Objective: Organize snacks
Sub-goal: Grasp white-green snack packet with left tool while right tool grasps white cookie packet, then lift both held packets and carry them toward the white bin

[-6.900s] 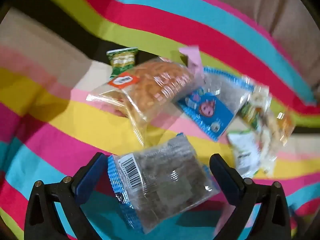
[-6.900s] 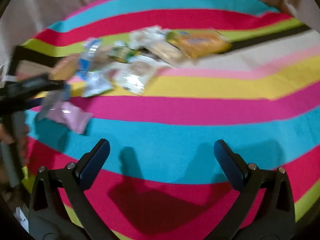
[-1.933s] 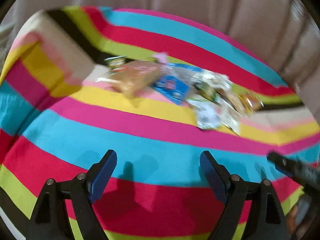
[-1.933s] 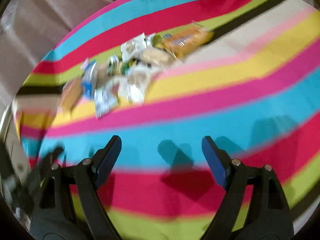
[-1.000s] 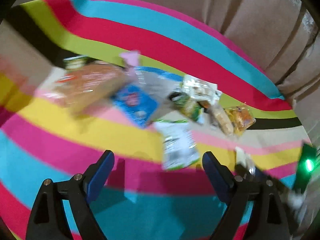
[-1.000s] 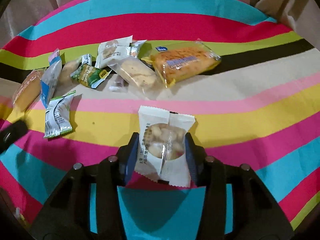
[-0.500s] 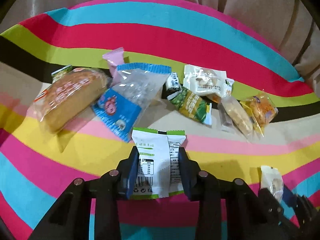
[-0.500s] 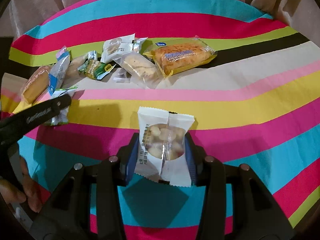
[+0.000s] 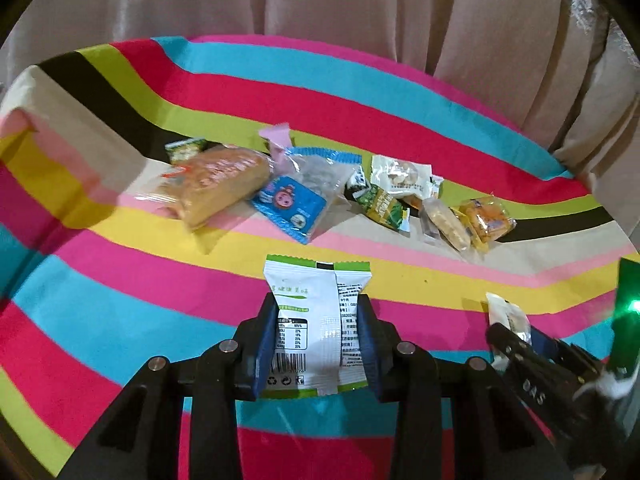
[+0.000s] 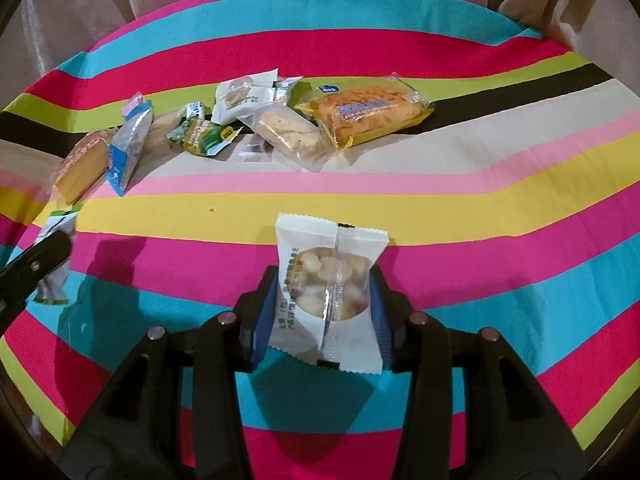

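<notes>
The left gripper (image 9: 318, 344) has its blue-padded fingers (image 9: 266, 344) closed on a white packet with green trim (image 9: 318, 320), pinching it by its two long sides so that the top edge sticks out ahead of the fingertips and the barcode end sits back between them. The packet is held above the striped cloth (image 9: 120, 288) that covers the desk.

The right gripper (image 10: 324, 312) likewise pinches a white packet with a clear window (image 10: 330, 284), through which pale round pieces show. Its blue fingers (image 10: 260, 320) press on both sides of the packet, and the upper sealed edge reaches forward beyond the fingertips.

Ahead of both pairs of fingers, well apart from them, the remaining snacks lie in a loose row across the cloth. In the right wrist view, ahead and slightly to the right of the fingers is an orange cake bar in a yellow-edged wrapper (image 10: 366, 110), and touching its left end lies a pale biscuit in a clear wrapper (image 10: 286, 132). Further left are a small green packet (image 10: 202, 136), a white packet (image 10: 240, 94) behind it, a blue and clear bag (image 10: 128, 148) and a wrapped bread roll (image 10: 82, 164) at the far left.

In the left wrist view the right gripper appears at the lower right edge; beige curtains (image 9: 360, 20) hang beyond the desk.
</notes>
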`<state>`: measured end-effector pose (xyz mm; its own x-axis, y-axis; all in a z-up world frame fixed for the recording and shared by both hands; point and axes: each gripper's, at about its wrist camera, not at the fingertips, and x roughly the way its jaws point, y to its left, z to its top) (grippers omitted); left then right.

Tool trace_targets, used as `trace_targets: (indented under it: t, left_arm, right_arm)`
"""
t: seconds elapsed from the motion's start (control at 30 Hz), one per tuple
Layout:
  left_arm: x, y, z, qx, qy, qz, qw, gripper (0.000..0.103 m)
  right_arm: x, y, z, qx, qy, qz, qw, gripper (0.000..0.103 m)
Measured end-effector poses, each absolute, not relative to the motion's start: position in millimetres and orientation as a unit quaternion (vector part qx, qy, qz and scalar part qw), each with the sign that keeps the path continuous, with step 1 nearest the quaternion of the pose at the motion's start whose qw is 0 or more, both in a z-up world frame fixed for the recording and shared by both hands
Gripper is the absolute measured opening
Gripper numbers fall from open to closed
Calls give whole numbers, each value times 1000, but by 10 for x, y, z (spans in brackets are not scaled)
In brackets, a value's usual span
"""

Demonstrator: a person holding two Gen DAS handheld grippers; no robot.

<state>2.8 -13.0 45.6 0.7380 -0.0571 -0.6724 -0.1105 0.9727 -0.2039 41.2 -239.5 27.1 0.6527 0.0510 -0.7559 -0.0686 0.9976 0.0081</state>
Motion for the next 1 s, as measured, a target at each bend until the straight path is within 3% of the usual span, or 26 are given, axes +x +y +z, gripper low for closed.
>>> trace_targets:
  t: [1.0]
  left_arm:
    - [-1246, 5, 1362, -87, 251, -10, 964, 39]
  right_arm:
    - [-748, -2132, 1335, -59, 302, 38, 951, 47]
